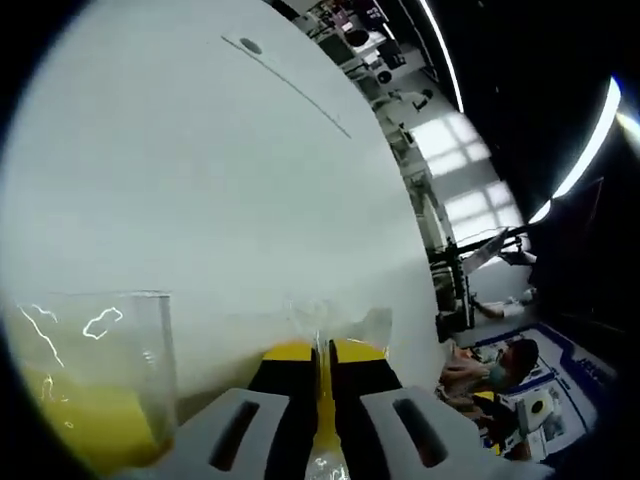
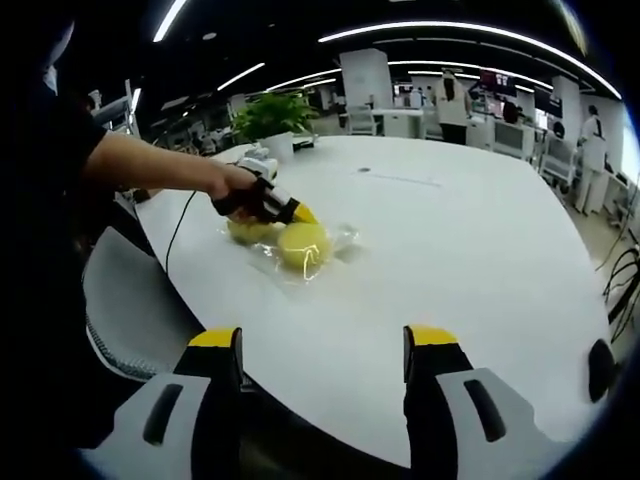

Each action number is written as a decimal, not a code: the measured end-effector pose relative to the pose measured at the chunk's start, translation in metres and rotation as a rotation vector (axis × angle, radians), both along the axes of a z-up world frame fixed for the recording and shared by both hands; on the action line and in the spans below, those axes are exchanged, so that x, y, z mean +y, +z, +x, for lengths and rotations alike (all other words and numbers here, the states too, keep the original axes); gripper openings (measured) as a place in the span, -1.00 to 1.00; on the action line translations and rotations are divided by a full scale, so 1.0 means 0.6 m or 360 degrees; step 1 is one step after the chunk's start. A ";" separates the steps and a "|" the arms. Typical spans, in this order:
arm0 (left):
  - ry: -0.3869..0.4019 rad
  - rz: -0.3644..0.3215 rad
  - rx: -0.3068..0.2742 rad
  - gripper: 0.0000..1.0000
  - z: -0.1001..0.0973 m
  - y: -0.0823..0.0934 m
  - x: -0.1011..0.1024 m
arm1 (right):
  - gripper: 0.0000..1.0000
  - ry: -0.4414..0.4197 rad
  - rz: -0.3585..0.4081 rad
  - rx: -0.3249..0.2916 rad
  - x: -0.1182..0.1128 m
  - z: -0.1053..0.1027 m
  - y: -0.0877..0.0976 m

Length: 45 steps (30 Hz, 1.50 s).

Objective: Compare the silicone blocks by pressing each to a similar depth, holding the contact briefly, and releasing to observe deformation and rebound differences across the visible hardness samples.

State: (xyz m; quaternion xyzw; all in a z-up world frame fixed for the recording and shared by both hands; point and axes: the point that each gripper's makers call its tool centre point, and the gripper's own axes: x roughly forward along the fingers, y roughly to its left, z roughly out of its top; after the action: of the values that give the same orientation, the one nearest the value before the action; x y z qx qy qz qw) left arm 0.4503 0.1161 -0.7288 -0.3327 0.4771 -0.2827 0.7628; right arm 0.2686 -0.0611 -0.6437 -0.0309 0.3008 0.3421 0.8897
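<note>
- Your right tool: jaws spread wide apart with nothing between them, held off the near edge of the white counter, well short of the samples.
- Your left tool: in the left gripper view the two black, yellow-tipped jaws stand almost together, with only a thin sliver of clear plastic wrap and a yellow strip between them. You cannot tell whether they pinch the wrap or merely touch it.
- In the right gripper view, your left hand holds that tool low over the counter, its yellow tip at the samples.
- Yellow silicone blocks: two rounded pieces lying side by side on the counter inside crinkled clear wrap, the larger one nearer you, the smaller one under the left tool.
- In the left gripper view, a clear packet with yellow inside lies just left of the jaws.
- Grey chair: tucked beside the counter's left edge.
- Potted green plant: at the counter's far side.
- Beyond: desks and people, under ceiling strip lights.
</note>
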 end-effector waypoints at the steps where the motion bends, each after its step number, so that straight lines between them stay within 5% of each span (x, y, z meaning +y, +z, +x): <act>1: -0.0006 0.0004 -0.0008 -1.00 -0.001 0.001 0.000 | 0.18 -0.0001 0.0004 -0.0001 0.000 0.000 0.001; 5: -0.0098 0.0034 -0.0145 -1.00 -0.005 0.011 -0.002 | 0.18 -0.0011 0.0009 0.0001 -0.002 0.001 0.000; 10: -0.0156 -0.0054 -0.0260 -1.00 -0.012 0.047 -0.013 | 0.18 -0.0005 0.0005 -0.0001 0.000 0.001 0.000; 22: -0.0140 -0.0204 -0.0464 -1.00 -0.040 0.124 0.011 | 0.17 0.0060 0.0005 -0.0029 0.026 -0.004 0.011; 31: -0.0219 -0.0198 -0.0729 -1.00 -0.066 0.202 0.040 | 0.17 0.0115 0.0013 -0.0057 0.049 -0.015 0.021; 37: -0.0228 -0.0195 -0.0799 -1.00 -0.075 0.243 0.064 | 0.17 0.0150 -0.0001 -0.0071 0.062 -0.021 0.025; 45: -0.0222 -0.0261 -0.0939 -1.00 -0.085 0.338 0.072 | 0.17 0.0191 -0.0001 -0.0120 0.086 -0.016 0.041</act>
State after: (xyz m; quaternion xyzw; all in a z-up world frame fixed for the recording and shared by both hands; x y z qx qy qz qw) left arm 0.3993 0.1595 -0.5262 -0.2632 0.2326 -0.4560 0.8177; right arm 0.2592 -0.0094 -0.6193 -0.0620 0.2647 0.3934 0.8783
